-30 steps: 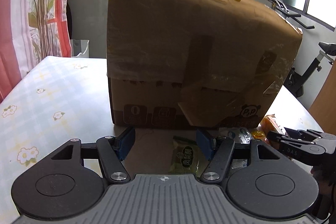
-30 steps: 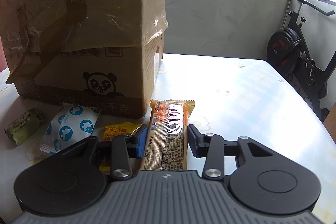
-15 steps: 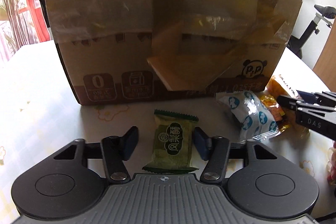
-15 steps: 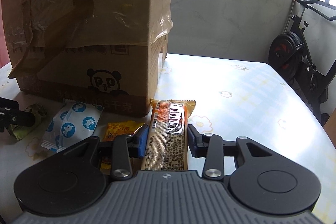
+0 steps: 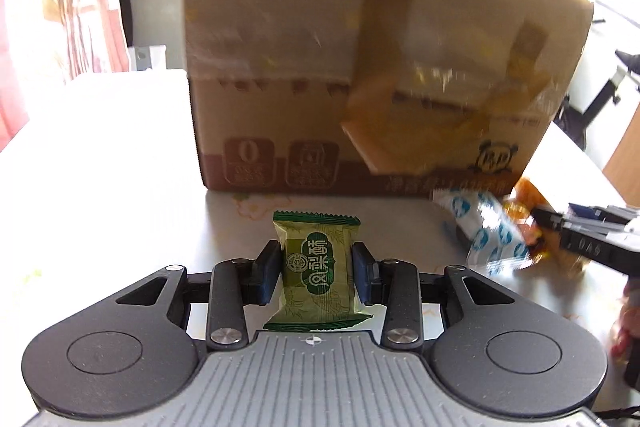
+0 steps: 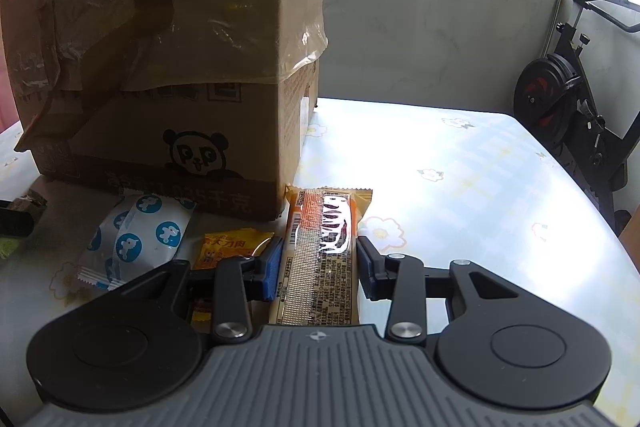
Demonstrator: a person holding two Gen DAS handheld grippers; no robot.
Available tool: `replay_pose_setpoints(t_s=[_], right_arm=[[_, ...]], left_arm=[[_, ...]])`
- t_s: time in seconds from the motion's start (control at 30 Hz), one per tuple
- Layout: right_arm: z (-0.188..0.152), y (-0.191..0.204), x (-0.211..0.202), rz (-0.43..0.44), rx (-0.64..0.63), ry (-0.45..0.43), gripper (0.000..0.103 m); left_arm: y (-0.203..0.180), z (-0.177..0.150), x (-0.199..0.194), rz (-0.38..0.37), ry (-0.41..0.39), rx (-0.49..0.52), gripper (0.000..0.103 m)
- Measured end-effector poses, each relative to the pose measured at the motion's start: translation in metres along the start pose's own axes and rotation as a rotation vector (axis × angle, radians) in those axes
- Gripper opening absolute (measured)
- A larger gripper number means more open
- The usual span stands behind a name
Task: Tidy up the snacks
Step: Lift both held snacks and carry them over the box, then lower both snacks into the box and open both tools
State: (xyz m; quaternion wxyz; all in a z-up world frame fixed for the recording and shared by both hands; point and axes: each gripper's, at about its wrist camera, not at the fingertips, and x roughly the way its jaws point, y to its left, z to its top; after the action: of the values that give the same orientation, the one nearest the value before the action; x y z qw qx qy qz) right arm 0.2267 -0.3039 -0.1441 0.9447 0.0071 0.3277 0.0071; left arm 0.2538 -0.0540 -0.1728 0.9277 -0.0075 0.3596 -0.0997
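Note:
My left gripper (image 5: 315,259) is shut on a green snack packet (image 5: 318,275), pads pressed on both its sides, in front of the tall cardboard box (image 5: 360,67). My right gripper (image 6: 318,259) straddles a long orange snack bar (image 6: 320,259) lying on the table; its left pad touches the bar, and a small gap shows at the right pad. A white packet with blue dots (image 6: 136,239) and a small yellow packet (image 6: 224,247) lie left of the bar. The white packet (image 5: 484,227) also shows in the left wrist view, right of my left gripper.
The box (image 6: 168,67) stands on a flowered tablecloth (image 6: 460,167) and fills the view ahead. An exercise bike (image 6: 572,87) stands off the table's right side. A curtain (image 5: 60,7) hangs at far left.
My left gripper closed on the green packet, which lay loose between its open fingers half a second ago. The right gripper narrowed slightly around the orange bar.

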Motion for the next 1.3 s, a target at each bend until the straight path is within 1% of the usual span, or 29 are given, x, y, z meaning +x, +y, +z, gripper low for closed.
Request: replay_pose_setpoints(t_s=[0.1, 0.2, 0.27, 0.33, 0.4, 0.47, 0.63, 0.7, 0.83, 0.9, 0.97, 1.03, 1.1, 1.17, 1.3], right_arm=[[0.0, -0.004, -0.003, 0.007, 0.023, -0.004, 0.039], [-0.001, -0.01, -0.014, 0.01, 0.05, -0.044, 0.039], [-0.003, -0.016, -0.022, 0.004, 0.087, -0.037, 0.039], [-0.004, -0.024, -0.034, 0.02, 0.14, -0.057, 0.039], [0.002, -0.031, -0.047, 0.026, 0.166, -0.093, 0.039], [0.015, -0.037, -0.061, 0.034, 0.182, -0.143, 0.039], [0.078, -0.042, -0.099, 0.047, 0.175, -0.32, 0.039], [0.105, -0.037, -0.112, 0.068, 0.148, -0.385, 0.039], [0.155, -0.019, -0.114, 0.12, 0.081, -0.442, 0.039], [0.181, -0.006, -0.101, 0.157, 0.048, -0.44, 0.039], [0.197, 0.007, -0.085, 0.172, 0.018, -0.425, 0.039], [0.207, 0.022, -0.063, 0.173, -0.011, -0.394, 0.039], [0.212, 0.031, -0.043, 0.181, -0.01, -0.345, 0.039], [0.212, 0.036, -0.03, 0.172, -0.016, -0.305, 0.039], [0.206, 0.037, -0.018, 0.163, -0.009, -0.269, 0.039]], left_arm=[[0.005, 0.004, -0.012, -0.006, -0.025, -0.028, 0.04], [0.014, 0.009, -0.027, -0.02, -0.057, -0.066, 0.04], [0.019, 0.014, -0.037, -0.019, -0.086, -0.085, 0.04], [0.025, 0.02, -0.052, -0.003, -0.135, -0.086, 0.04], [0.026, 0.031, -0.068, 0.015, -0.202, -0.056, 0.04], [0.026, 0.044, -0.085, 0.013, -0.261, -0.034, 0.04], [0.022, 0.092, -0.115, -0.013, -0.416, -0.019, 0.04], [0.02, 0.115, -0.119, -0.035, -0.443, -0.013, 0.04], [0.003, 0.16, -0.105, -0.077, -0.454, 0.001, 0.04], [-0.013, 0.175, -0.088, -0.082, -0.458, 0.026, 0.04], [-0.024, 0.188, -0.073, -0.083, -0.457, 0.022, 0.04], [-0.036, 0.199, -0.053, -0.066, -0.432, 0.03, 0.04], [-0.046, 0.202, -0.032, -0.05, -0.387, 0.029, 0.04], [-0.049, 0.203, -0.015, -0.063, -0.345, 0.018, 0.04], [-0.046, 0.194, 0.006, -0.08, -0.289, 0.013, 0.041]])
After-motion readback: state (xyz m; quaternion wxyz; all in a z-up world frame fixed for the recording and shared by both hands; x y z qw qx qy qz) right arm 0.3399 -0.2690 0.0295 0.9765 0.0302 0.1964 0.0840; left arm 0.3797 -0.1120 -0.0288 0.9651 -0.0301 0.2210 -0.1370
